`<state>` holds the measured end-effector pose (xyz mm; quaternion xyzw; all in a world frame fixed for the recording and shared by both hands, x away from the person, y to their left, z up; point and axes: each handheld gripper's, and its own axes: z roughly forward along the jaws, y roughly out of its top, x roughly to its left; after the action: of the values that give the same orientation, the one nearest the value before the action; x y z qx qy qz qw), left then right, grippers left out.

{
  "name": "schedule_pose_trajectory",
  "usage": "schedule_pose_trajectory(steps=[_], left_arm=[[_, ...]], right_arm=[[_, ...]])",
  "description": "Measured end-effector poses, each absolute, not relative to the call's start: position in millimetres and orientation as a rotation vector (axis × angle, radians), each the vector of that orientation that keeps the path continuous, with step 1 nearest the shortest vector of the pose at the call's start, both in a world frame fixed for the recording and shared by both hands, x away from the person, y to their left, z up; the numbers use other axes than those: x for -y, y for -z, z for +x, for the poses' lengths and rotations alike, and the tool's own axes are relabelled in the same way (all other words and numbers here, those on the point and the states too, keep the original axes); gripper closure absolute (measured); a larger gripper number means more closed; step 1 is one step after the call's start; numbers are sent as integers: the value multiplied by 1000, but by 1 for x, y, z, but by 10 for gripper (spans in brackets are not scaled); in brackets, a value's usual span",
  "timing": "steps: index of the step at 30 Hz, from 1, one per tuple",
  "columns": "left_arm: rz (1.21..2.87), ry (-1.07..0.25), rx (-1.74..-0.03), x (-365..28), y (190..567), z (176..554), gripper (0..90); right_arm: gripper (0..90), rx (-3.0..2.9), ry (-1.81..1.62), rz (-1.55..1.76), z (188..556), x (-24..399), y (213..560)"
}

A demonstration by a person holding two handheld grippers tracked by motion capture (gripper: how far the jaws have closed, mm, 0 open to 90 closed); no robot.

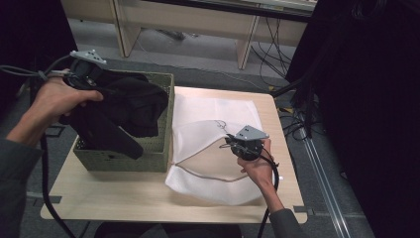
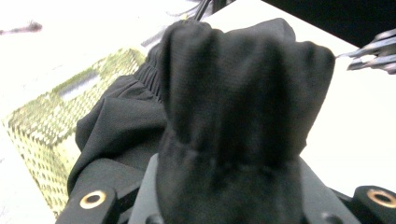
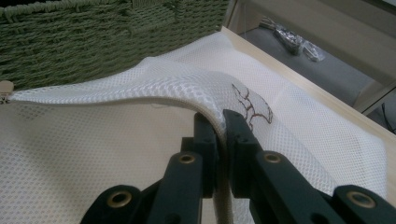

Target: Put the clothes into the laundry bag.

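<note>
A black garment (image 1: 133, 106) hangs out of the green woven basket (image 1: 124, 161) at the table's left. My left gripper (image 1: 101, 84) is shut on a bunched fold of it and holds it above the basket. In the left gripper view the black garment (image 2: 233, 93) bulges up between the jaws, with the basket (image 2: 42, 140) below. A white mesh bag (image 1: 213, 114) lies right of the basket. My right gripper (image 1: 232, 144) is shut on the bag's upper edge and lifts it, so the mouth gapes. In the right gripper view the mesh bag (image 3: 116, 84) is pinched at the right gripper (image 3: 223, 122).
The wooden table (image 1: 124, 198) has bare room along its front edge. The basket's wall (image 3: 93, 37) stands close beyond the bag. Cables (image 1: 297, 124) lie on the floor at the right, beside a dark curtain. Pale furniture legs (image 1: 245, 47) stand behind the table.
</note>
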<state>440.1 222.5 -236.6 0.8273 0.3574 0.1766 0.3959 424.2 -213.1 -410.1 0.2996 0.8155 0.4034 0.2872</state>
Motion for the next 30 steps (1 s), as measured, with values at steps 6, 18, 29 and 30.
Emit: schedule_pose_trajectory(steps=[6,18,29,30], left_arm=[[2078,-423,-828,-214,206,422,736],[2098,-286,-603,-155,221,374,735],[2163,-96,-477,-81,277,371,735],[2157,-96,-492,-74,286,373,734]], right_arm=[[851,-2168,-1083,802,425,213,410],[857,-2147,-1111,814,430,214,403],[859,-2120,-1145,802,435,211,390],[859,-2116,-1147,798,435,211,390]])
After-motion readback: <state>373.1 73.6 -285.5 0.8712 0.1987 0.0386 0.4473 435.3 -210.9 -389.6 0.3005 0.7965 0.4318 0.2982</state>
